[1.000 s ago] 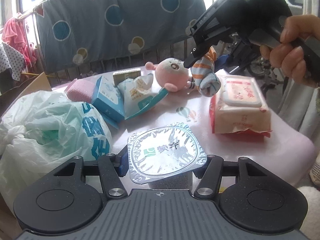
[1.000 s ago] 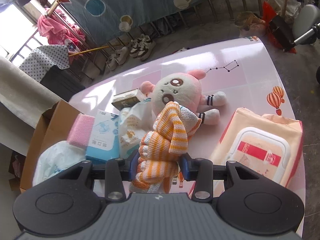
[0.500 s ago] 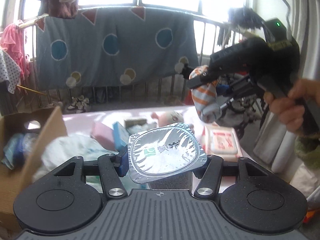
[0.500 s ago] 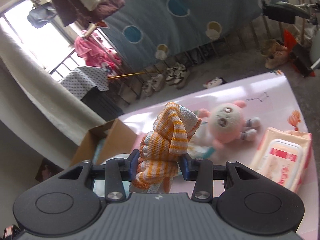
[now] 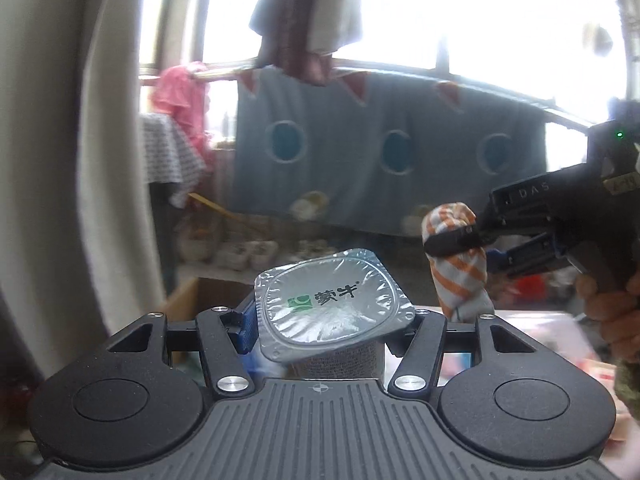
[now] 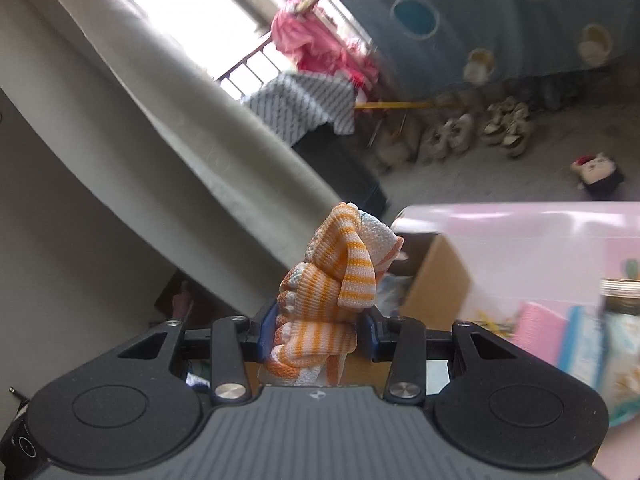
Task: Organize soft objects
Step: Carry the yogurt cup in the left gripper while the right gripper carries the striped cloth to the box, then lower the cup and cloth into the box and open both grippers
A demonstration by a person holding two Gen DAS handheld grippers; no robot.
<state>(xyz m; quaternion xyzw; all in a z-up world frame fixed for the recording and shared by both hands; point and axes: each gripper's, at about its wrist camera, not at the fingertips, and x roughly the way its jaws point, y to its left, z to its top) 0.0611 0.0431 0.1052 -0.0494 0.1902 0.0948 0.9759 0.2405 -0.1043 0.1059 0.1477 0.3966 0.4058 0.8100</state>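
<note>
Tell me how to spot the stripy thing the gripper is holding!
Find the pink table with the cardboard box at its end. In front of them, the right gripper pinches a bunched knitted cloth. It is the only thing with orange and white stripes.

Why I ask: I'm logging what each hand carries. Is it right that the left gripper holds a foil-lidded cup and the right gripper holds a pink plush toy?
Not quite. The left gripper does hold the foil-lidded cup, but the right gripper is clamped on an orange-and-white striped knitted cloth, not a pink plush toy. The right wrist view shows it.
</note>
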